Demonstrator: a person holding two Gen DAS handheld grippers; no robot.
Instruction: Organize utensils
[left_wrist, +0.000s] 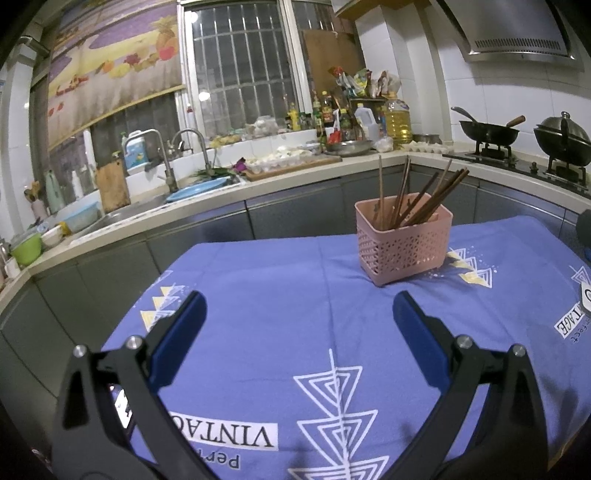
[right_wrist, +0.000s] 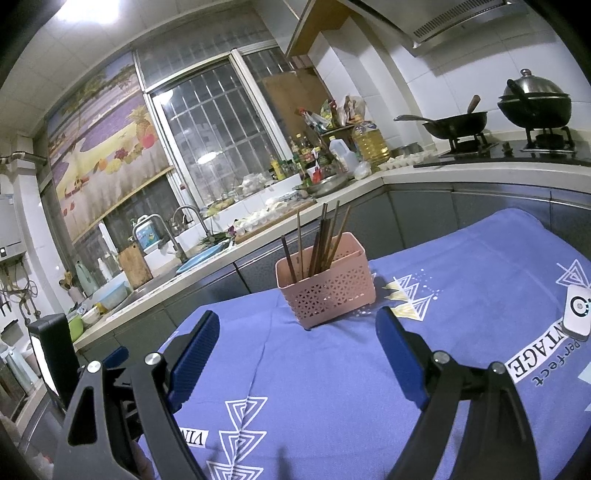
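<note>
A pink perforated utensil basket (left_wrist: 403, 243) stands at the far side of the blue-clothed table (left_wrist: 280, 295). Several brown wooden chopsticks (left_wrist: 413, 199) lean inside it. My left gripper (left_wrist: 299, 310) is open and empty, low over the cloth, a short way in front of the basket. In the right wrist view the basket (right_wrist: 327, 286) with its chopsticks (right_wrist: 321, 240) stands just beyond my right gripper (right_wrist: 297, 328), which is open and empty above the cloth (right_wrist: 332, 387). Part of the left gripper's body (right_wrist: 51, 354) shows at the left edge.
A small white device (right_wrist: 577, 312) lies on the cloth at the right. Behind the table runs a kitchen counter (left_wrist: 207, 206) with a sink, taps, a cutting board, bottles, and a stove (left_wrist: 517, 162) carrying a wok and a lidded pot.
</note>
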